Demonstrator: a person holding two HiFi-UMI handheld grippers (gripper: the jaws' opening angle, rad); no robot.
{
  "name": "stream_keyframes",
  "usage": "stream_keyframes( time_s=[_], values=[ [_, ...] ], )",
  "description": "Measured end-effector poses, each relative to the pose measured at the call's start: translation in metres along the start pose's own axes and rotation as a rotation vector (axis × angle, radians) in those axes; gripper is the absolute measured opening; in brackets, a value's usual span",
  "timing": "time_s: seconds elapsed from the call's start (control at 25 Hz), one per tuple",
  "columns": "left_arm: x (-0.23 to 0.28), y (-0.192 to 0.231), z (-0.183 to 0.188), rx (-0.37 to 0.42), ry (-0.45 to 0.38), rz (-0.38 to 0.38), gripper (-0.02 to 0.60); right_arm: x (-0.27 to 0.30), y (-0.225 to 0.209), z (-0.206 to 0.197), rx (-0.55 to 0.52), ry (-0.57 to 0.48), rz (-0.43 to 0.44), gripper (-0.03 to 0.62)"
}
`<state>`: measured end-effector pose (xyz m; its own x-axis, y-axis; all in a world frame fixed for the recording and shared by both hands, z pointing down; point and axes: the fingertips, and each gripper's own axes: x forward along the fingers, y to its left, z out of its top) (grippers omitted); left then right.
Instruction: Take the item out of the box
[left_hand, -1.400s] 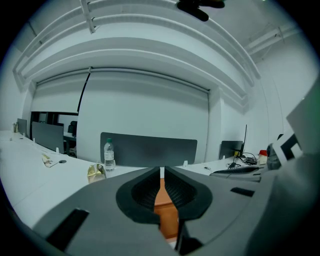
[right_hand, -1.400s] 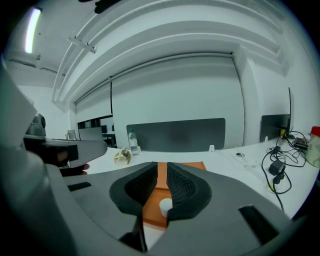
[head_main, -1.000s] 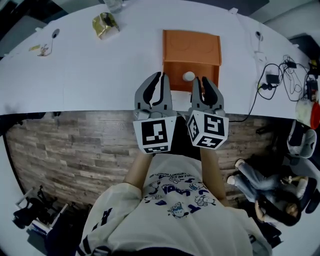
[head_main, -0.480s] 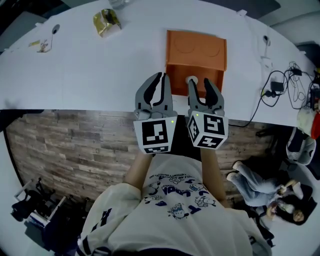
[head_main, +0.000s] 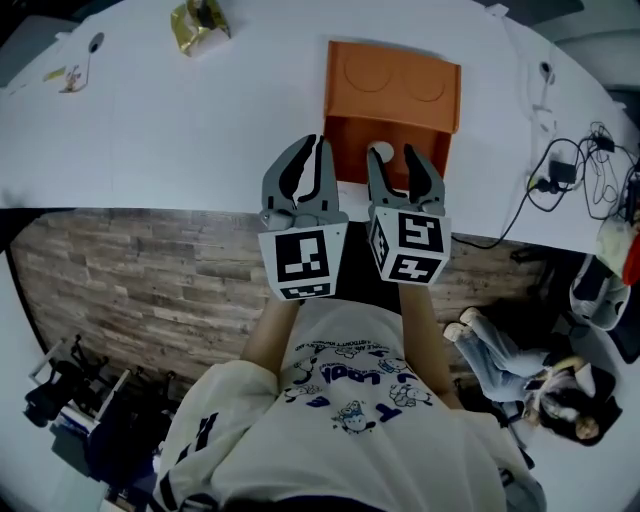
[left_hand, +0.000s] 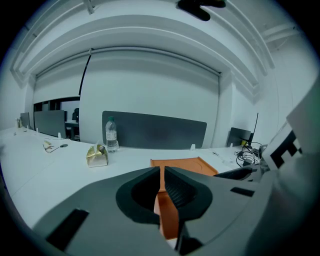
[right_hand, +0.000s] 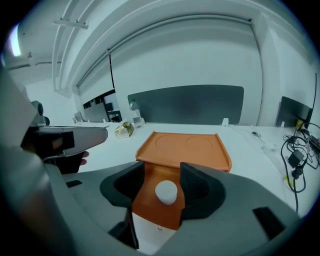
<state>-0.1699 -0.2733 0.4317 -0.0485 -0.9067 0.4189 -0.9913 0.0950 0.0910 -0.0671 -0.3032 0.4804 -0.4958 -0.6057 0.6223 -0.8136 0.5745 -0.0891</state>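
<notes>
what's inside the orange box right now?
One small white rounded item sits in the orange box, near its open front. Anything deeper under its top is covered.

A crinkled gold foil packet sits on the white counter, with a clear plastic water bottle near it. Tangled black cables lie at the right edge.

Matt orange box, smooth wht table
</notes>
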Motion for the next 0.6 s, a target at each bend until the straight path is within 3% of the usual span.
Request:
stream_keyframes(
  time_s=[0.6],
  values=[
    [0.018,0.0,-0.02,-0.03,0.053,0.026,0.038,0.026,-0.007,-0.027,-0.022,0.135,0.041,0.238]
  ],
)
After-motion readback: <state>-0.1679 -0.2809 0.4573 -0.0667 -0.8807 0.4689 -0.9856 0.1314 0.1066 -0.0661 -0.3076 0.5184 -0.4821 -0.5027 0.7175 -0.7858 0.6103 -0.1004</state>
